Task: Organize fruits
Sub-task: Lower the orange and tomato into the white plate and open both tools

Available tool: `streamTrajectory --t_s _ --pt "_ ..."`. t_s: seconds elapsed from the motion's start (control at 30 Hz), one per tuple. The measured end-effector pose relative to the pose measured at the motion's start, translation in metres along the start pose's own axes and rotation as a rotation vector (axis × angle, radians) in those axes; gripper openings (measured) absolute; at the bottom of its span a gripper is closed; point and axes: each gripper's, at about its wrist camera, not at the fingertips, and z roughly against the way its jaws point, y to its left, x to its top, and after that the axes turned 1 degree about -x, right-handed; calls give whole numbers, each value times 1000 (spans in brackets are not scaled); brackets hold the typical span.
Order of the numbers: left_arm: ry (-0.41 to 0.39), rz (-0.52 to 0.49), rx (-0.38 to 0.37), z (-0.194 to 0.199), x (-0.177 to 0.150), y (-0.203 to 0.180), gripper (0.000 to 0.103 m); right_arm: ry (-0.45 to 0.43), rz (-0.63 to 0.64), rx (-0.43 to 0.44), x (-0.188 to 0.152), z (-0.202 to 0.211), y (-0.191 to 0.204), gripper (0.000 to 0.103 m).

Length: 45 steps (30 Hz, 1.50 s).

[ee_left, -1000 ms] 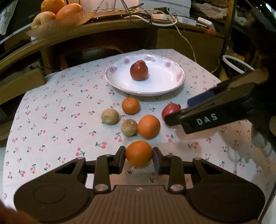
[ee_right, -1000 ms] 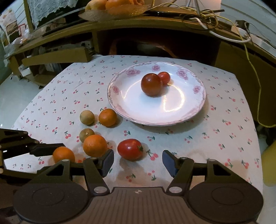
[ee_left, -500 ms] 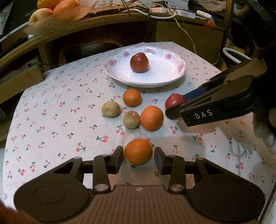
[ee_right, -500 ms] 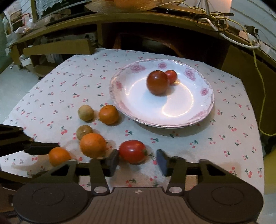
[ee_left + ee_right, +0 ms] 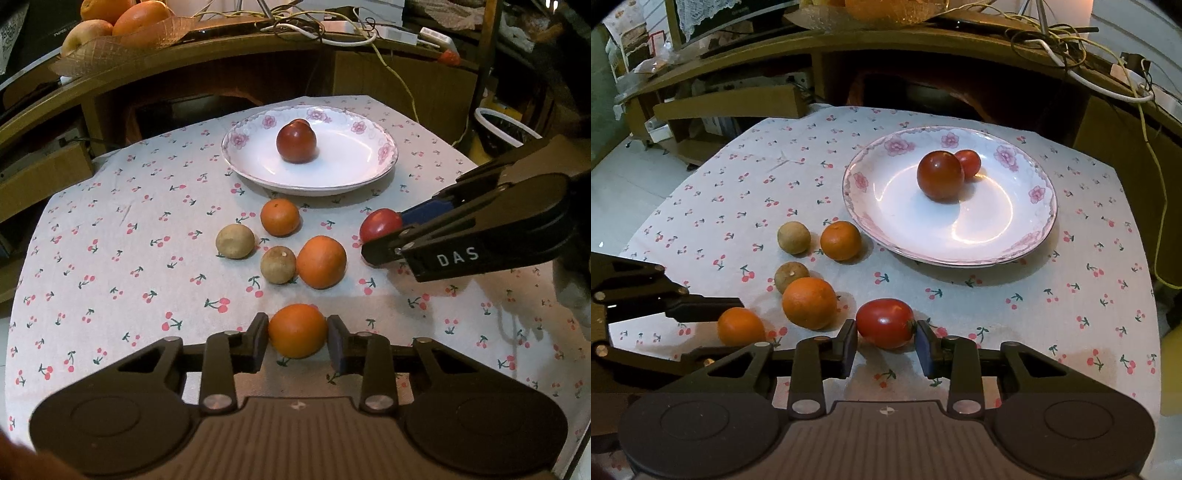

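My left gripper (image 5: 297, 341) is shut on an orange (image 5: 297, 330) and holds it just above the cherry-print cloth. My right gripper (image 5: 885, 345) is closed around a red tomato (image 5: 884, 322) on the cloth, its pads touching both sides. The white floral plate (image 5: 1027, 236) holds a dark red tomato (image 5: 940, 176) and a small red tomato (image 5: 968, 163) behind it. Two more oranges (image 5: 809, 302) (image 5: 840, 240) and two small tan fruits (image 5: 793, 237) (image 5: 791, 275) lie left of the plate.
A curved wooden desk (image 5: 207, 62) rises behind the table, with cables and a fruit basket (image 5: 122, 33) on it. A wastebasket (image 5: 502, 129) stands at the far right. The table edge drops off at the left and the right.
My right gripper moved forward around the red tomato and its fingers closed onto it. My left gripper stayed shut on the orange, lifting it slightly.
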Motion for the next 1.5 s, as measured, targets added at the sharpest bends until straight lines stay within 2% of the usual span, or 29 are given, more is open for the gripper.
streamTrajectory --t_s 0.5,0.97,1.27,1.5 --pt "-50 -1 2 7 18 -1 39 -43 -49 4 2 21 -11 34" --pt "-153 -16 19 -8 76 2 39 -110 -96 -39 25 24 -28 34" --pt "-156 -41 28 -30 93 0 39 -103 -113 -84 31 7 -40 34" --pt "-151 -21 31 -41 98 7 39 -119 -104 -102 37 -3 -44 35"
